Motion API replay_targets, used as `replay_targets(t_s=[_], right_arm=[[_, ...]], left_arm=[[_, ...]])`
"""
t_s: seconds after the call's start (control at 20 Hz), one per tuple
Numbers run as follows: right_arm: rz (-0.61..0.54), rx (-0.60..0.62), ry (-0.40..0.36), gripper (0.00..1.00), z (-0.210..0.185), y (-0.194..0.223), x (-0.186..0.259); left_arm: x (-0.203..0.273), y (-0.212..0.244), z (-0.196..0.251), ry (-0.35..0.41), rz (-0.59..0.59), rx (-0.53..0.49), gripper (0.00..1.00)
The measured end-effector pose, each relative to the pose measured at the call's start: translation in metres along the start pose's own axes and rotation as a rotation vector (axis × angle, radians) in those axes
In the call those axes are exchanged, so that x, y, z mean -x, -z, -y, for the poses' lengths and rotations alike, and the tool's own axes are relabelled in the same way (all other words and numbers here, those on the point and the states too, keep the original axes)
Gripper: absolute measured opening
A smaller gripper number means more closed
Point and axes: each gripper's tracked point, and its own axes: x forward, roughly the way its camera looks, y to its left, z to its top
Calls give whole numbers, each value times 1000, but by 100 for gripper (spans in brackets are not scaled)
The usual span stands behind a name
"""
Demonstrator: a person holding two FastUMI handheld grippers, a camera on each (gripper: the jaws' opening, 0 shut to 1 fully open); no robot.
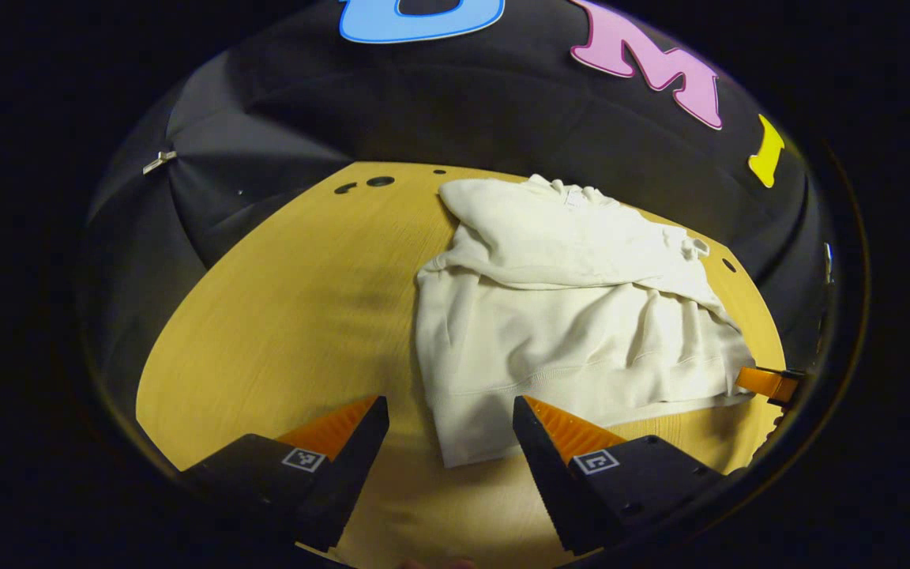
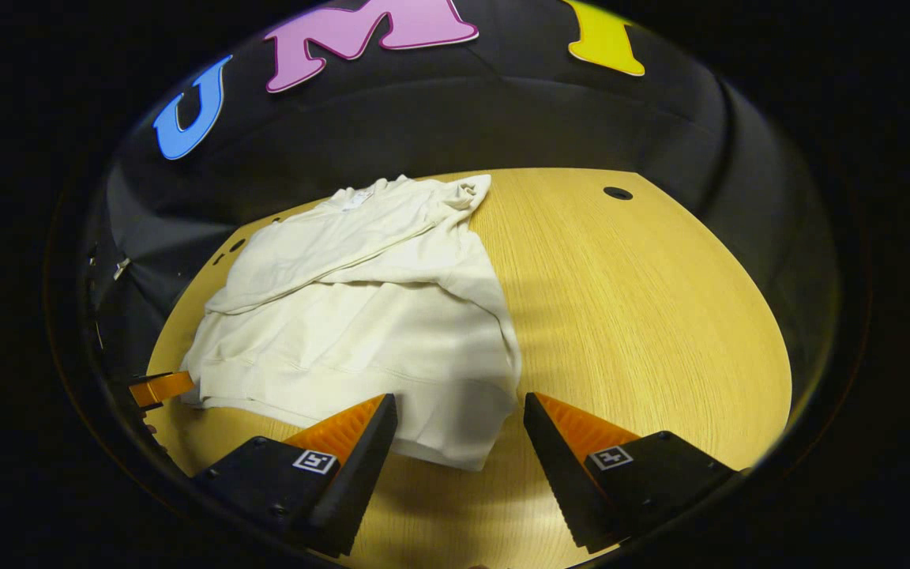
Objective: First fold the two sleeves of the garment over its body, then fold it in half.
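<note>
The cream sweatshirt [image 1: 573, 316] lies flat on the wooden table [image 1: 281, 316], collar toward the far wall, and we see both sleeves already crossed over its chest. So we judge the sleeve step done and the fold in half next. Our left gripper [image 1: 447, 431] hovers with fingers apart at one hem corner, our right gripper [image 2: 459, 431] likewise at the other, holding nothing. Next we need to pinch both corners and carry the hem up to the collar.
</note>
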Motion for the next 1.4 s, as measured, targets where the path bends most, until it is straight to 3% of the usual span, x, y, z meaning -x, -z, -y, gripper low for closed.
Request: replay_targets(t_s=[0.15, 0.35, 0.4, 0.45, 0.5, 0.55, 0.6, 0.65, 0.7, 0.75, 0.8, 0.85, 0.95, 1.15, 1.4], right_arm=[[-5, 14, 13, 99, 0, 2, -7], [-18, 64, 51, 99, 1, 6, -7], [-21, 74, 55, 99, -1, 8, -7], [-28, 60, 49, 98, -6, 6, -6], [-26, 44, 49, 89, -8, 7, -7], [-31, 31, 48, 72, -10, 7, -10], [-29, 22, 41, 69, -13, 6, -10], [-36, 9, 27, 55, -17, 7, -11], [-38, -5, 21, 46, -18, 6, -11], [-46, -20, 2, 28, -21, 7, -11], [-53, -30, -22, 22, -24, 6, -12], [-68, -40, -52, 14, -27, 7, -13], [-83, -66, -83, 7, -27, 6, -12], [-73, -26, -67, 7, -25, 4, -12], [-71, -106, -90, 7, -29, -8, -10]], left_arm=[[-10, 8, 1, -11, -26, 6, 98], [-14, 9, 13, -10, -34, -92, 98], [-15, 9, 18, -3, -39, -103, 82], [-16, 10, 19, 1, -42, -117, 77], [-16, 10, 22, 14, -41, -118, 71], [-17, 10, 26, 27, -39, -113, 71], [-16, 11, 28, 40, -36, -110, 49], [-16, 10, 31, 51, -27, -103, 43], [-17, 9, 33, 47, -18, -92, 18], [-18, 8, 33, 43, -8, -95, 16], [-18, 7, 33, 38, -2, -92, 10], [-19, 7, 34, 36, 1, -90, 7], [-19, 6, 35, 41, 5, -90, 7], [-12, -4, 35, 47, 34, -43, 6], [-3, -27, 36, 57, 73, -6, 6]])
